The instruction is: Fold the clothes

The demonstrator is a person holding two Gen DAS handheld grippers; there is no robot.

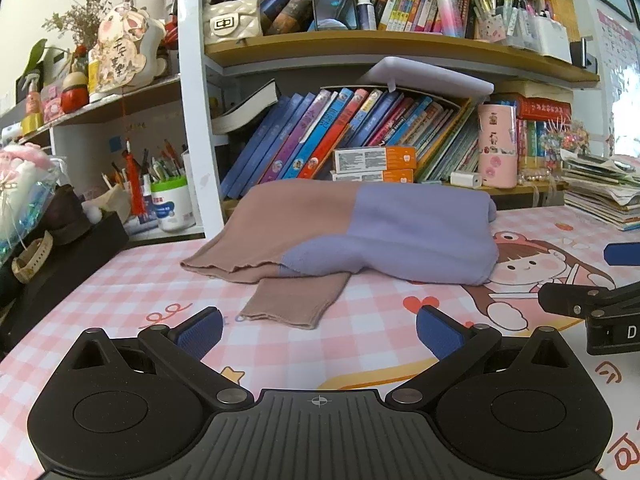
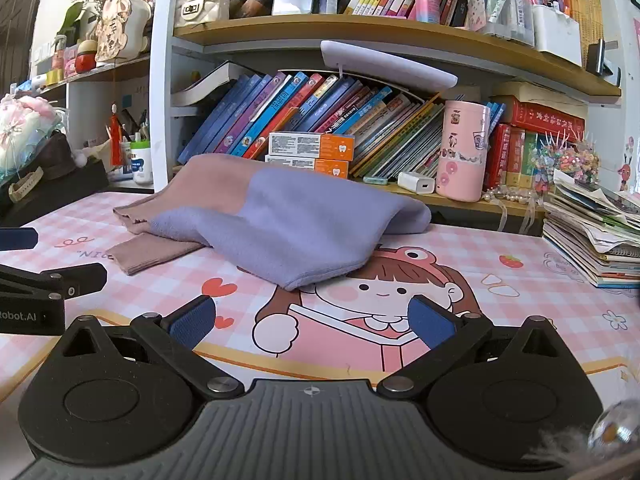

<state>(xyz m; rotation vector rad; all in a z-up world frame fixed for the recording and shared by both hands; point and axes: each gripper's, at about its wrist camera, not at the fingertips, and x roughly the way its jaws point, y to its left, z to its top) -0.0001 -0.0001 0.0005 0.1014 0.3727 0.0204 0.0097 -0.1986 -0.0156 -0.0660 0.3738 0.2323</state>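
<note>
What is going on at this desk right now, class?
A person holds two grippers over a pink checked desk mat. The left gripper and the right gripper are both open and empty. A brown and purple garment lies partly folded ahead of them, one brown sleeve sticking out toward the left gripper. Neither gripper touches it.

Soft matt knit garment [image 1: 360, 232]; glossy printed mat [image 1: 120, 280]; ribbed blue rubber fingers [image 1: 200, 332].
</note>
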